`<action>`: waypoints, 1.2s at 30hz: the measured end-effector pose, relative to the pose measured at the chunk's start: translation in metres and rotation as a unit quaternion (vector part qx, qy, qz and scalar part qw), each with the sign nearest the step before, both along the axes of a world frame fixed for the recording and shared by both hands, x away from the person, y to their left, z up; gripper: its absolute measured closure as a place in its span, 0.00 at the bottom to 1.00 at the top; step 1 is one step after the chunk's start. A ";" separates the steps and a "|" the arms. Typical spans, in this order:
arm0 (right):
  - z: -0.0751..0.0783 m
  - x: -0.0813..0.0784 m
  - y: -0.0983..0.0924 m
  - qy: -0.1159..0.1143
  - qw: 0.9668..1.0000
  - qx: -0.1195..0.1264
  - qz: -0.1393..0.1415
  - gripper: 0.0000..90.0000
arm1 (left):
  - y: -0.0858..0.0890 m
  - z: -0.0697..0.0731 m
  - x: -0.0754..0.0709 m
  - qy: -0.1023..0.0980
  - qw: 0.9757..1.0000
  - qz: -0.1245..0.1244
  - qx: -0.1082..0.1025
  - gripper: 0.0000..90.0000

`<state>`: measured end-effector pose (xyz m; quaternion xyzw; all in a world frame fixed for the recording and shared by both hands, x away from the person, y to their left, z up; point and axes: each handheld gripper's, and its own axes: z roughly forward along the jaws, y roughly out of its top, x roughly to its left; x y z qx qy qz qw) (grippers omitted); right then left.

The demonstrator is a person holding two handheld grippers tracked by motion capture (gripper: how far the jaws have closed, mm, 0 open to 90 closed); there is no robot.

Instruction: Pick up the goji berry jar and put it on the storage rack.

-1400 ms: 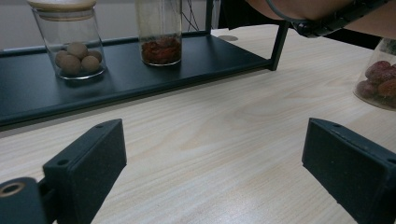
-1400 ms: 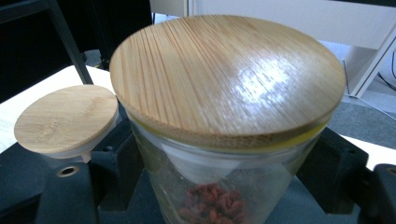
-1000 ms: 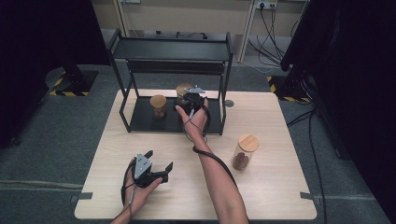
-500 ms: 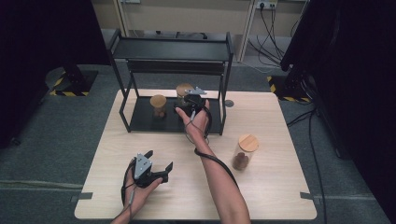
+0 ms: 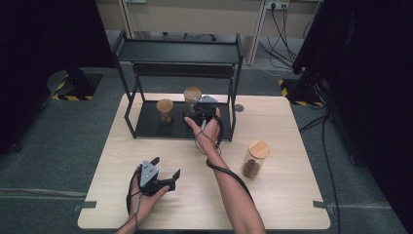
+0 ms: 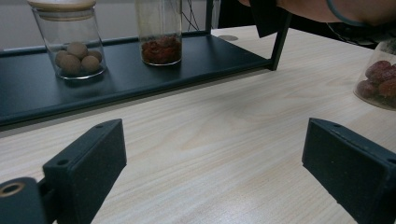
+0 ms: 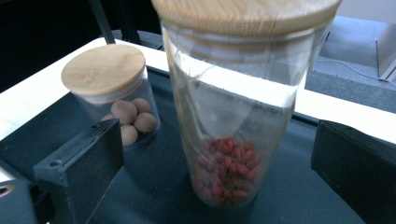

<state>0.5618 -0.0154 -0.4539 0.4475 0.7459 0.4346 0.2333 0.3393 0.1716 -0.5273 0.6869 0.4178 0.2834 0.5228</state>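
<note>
A tall glass jar [image 7: 243,140] with a wooden lid and red berries in its bottom stands on the lower shelf of a black rack [image 5: 146,126]. My right gripper [image 7: 218,135] is open, with a jaw on either side of the jar and a gap on both. From above, the right gripper [image 5: 195,113] sits just in front of the tall jar [image 5: 192,96]. A short jar of round nuts [image 5: 165,111] stands to its left. My left gripper [image 5: 165,166] rests open on the table near the front, with nothing between its jaws [image 6: 215,140].
A third jar [image 5: 255,158] with a wooden lid and dark red fruit stands on the wooden table [image 5: 292,195] to the right. The rack's upper shelf [image 5: 180,51] and right post [image 5: 234,102] are close around my right hand.
</note>
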 end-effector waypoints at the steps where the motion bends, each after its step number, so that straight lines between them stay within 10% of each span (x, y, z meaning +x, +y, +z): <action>1: 0.000 -0.001 0.000 0.001 1.000 0.000 0.001 0.03 | 0.000 0.000 0.000 0.000 1.000 0.000 0.000 0.06; 36: 0.000 -0.028 -0.012 0.008 1.000 0.010 0.022 0.03 | 0.000 0.000 0.000 0.001 1.000 0.001 0.001 0.06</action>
